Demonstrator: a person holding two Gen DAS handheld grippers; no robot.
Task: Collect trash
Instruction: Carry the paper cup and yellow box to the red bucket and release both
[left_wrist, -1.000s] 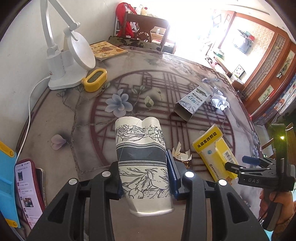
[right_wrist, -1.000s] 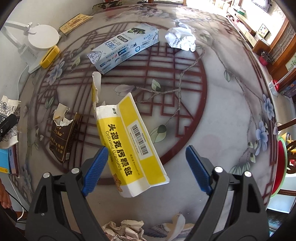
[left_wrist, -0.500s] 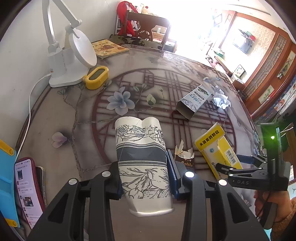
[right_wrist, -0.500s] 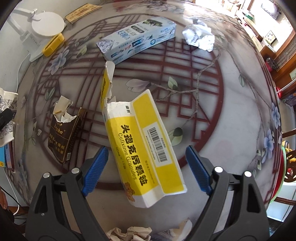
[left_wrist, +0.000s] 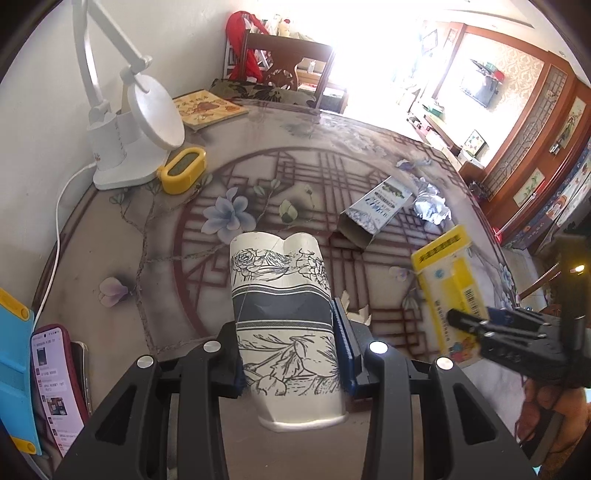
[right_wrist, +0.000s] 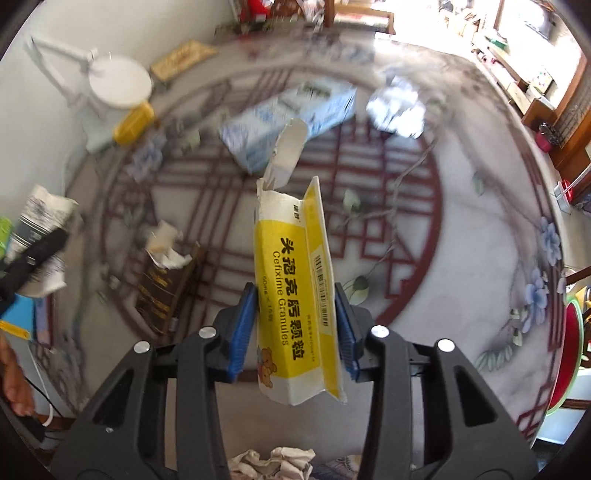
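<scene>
On the yellow medicine box (right_wrist: 291, 291) in my right tool (right_wrist: 295, 325) I can read "Cefixime Granules" in black, alongside large Chinese characters, a barcode and a small line that looks like "50mg × 10". The print on the blue-and-white carton (right_wrist: 288, 122) and on the brown packet (right_wrist: 162, 291) is too blurred to read.

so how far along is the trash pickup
Nothing looks binned yet. In hand: left gripper holds the crushed paper cup; right gripper is closing on the yellow medicine box. Left on the table: blue carton, foil wad, brown packet, crumpled paper.
</scene>
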